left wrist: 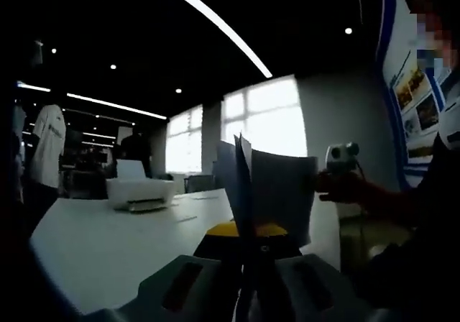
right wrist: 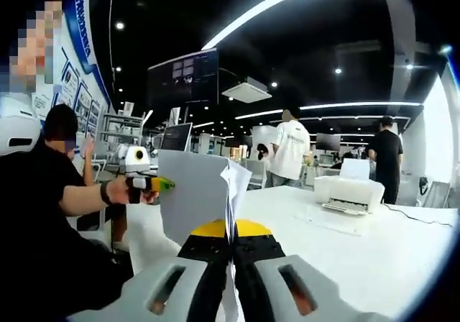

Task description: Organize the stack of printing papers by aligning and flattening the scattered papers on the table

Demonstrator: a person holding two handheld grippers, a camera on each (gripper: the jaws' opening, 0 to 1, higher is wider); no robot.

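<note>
Standing on edge between both grippers, the stack of papers point(left wrist: 262, 185) is lifted above the white table point(left wrist: 108, 250), its sheets fanning apart a little at the top. In the left gripper view the left gripper point(left wrist: 253, 297) has its jaws drawn together on the near lower edge of the stack, with the sheets rising straight up from between them; the yellow part of the gripper body shows just behind the pinch. On the far right side of the stack in that view, the right gripper point(left wrist: 339, 165) reaches in, held by a person's hand point(left wrist: 338, 187) (the light is dim, so I cannot tell from this side how its jaws stand).

In the right gripper view the right gripper point(right wrist: 231, 282) is likewise clamped on the papers point(right wrist: 198, 196), the sheets running up out of the narrow line where its jaws meet. To the left of the stack there, the person's hand point(right wrist: 140, 190) grips the handle of the left gripper point(right wrist: 154, 184), whose yellow-green tip touches the left edge of the sheets.

A white printer point(right wrist: 348, 190) sits on the table well to the right and farther off, with a few loose sheets point(right wrist: 327, 221) lying flat just in front of it. Beyond the table, two people stand in the far part of the room, one in a white shirt point(right wrist: 291, 149) and one in a black shirt point(right wrist: 384, 153)
</note>
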